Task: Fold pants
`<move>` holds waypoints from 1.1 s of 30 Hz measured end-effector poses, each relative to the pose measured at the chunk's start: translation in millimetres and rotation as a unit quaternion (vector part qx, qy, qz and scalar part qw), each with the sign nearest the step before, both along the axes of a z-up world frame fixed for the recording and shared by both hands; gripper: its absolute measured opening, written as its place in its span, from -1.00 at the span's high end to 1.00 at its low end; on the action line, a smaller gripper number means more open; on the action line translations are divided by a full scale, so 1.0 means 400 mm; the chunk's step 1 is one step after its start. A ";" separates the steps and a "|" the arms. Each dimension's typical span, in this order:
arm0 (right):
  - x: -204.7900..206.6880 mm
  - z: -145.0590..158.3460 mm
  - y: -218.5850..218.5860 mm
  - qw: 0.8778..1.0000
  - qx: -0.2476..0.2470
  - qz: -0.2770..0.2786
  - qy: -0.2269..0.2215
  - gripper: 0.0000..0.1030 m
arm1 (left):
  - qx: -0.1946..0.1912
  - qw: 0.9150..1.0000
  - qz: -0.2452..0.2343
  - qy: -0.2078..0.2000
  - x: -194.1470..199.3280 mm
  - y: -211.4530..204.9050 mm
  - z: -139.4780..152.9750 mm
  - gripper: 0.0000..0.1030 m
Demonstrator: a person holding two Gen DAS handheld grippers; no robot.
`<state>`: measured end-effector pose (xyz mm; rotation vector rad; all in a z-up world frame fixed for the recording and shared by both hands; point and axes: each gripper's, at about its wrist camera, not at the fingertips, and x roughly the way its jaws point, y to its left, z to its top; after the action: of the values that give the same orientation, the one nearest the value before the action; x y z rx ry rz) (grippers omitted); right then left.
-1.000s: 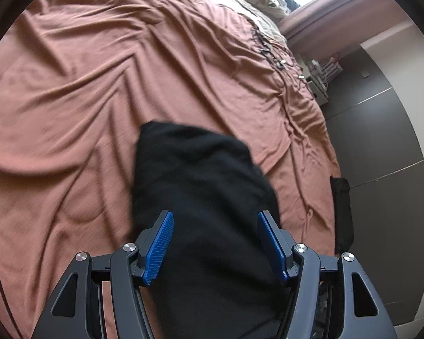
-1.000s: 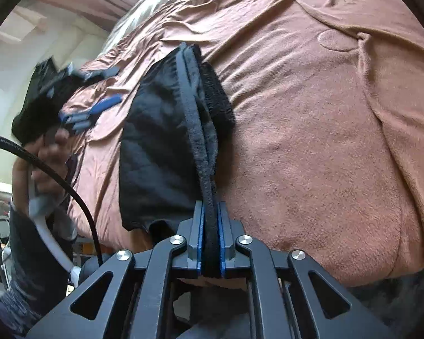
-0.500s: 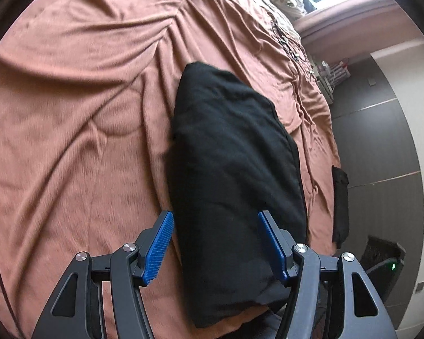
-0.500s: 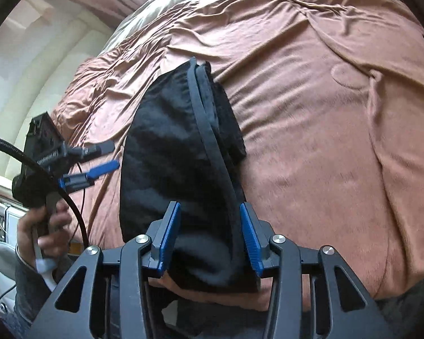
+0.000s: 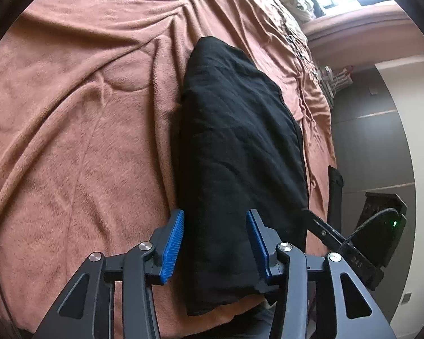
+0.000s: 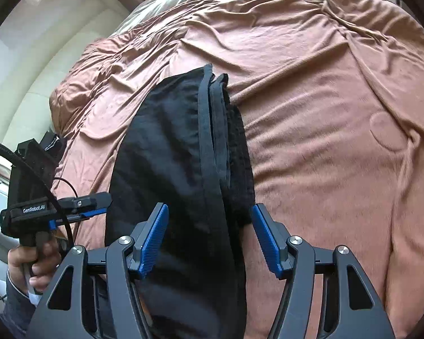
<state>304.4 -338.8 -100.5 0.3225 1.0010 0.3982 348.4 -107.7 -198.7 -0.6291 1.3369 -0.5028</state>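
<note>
Left wrist view shows black pants [image 5: 240,147] folded into a long, thick bundle on a bed covered with a wrinkled salmon-pink blanket [image 5: 79,130]. The bundle runs from about 6 o'clock up toward 12 o'clock through the middle of the frame. The left gripper [image 5: 214,244] hovers over the near end with its blue-padded jaws wide apart and nothing between them but the cloth below. At 4 o'clock the tip of the other gripper reaches in near the bundle's edge.

From the right wrist view, the same pants [image 6: 172,163] lie along the centre, with the stacked waistband and layer edges [image 6: 212,130] visible as dark ridges on the side toward 3 o'clock. The right gripper [image 6: 209,237] is also spread wide and holds nothing. The left hand [image 6: 28,260] grips its tool at 8 o'clock.

The cloth looks soft, light and limp, likely to sag and slide open if lifted from one point. A good hold would probably be a pinch through all layers at a near corner on each side, keeping the stacked edges together.
</note>
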 end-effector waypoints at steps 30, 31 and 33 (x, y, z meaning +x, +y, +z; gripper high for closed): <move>0.080 -0.026 0.067 0.998 0.023 0.053 0.041 0.32 | 0.031 0.999 -0.024 -0.009 -0.030 0.063 0.059 0.81; 0.078 -0.025 0.080 0.997 0.018 0.057 0.042 0.32 | 0.033 0.999 -0.024 -0.009 -0.033 0.069 0.061 0.81; 0.079 -0.029 0.105 0.997 0.014 0.063 0.048 0.32 | 0.036 0.999 -0.024 -0.011 -0.040 0.088 0.066 0.82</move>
<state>335.9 -296.9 -112.3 0.3070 1.1133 0.5155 332.5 -72.6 -172.1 -0.5318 1.3451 -0.4964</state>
